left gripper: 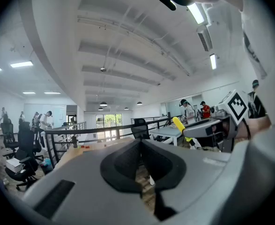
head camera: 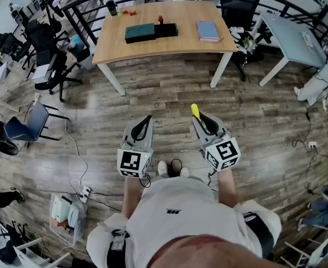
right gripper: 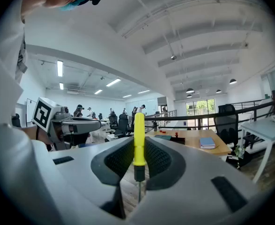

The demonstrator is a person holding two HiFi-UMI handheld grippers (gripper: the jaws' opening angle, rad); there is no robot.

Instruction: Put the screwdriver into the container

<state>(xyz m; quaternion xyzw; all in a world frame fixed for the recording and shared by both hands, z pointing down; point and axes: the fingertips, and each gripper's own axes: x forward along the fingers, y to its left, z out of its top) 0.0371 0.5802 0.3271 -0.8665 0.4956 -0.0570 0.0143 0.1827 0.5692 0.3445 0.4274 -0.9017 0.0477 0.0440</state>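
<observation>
The right gripper (head camera: 200, 118) is pinching the screwdriver (right gripper: 138, 142), whose long axis is lying along the jaws, yellow handle pointing forward, shaft toward the person. The left gripper (head camera: 145, 123) is pressing its jaws together on nothing. Beyond the wooden floor (head camera: 169, 91), the table (head camera: 152, 48) is carrying the dark green container (head camera: 140, 33), well apart from the screwdriver.

You had two grippers, left gripper (head camera: 146, 119) and right gripper (head camera: 199, 116), one screwdriver (head camera: 195, 111), one table (head camera: 113, 44), one container (head camera: 139, 33), one book (head camera: 208, 30).

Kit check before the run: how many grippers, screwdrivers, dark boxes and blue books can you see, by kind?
Grippers: 2, the left gripper and the right gripper
Yellow-handled screwdriver: 1, held in the right gripper
Dark teal container: 1, on the wooden table
Blue book: 1, on the same table
Total: 5
</observation>
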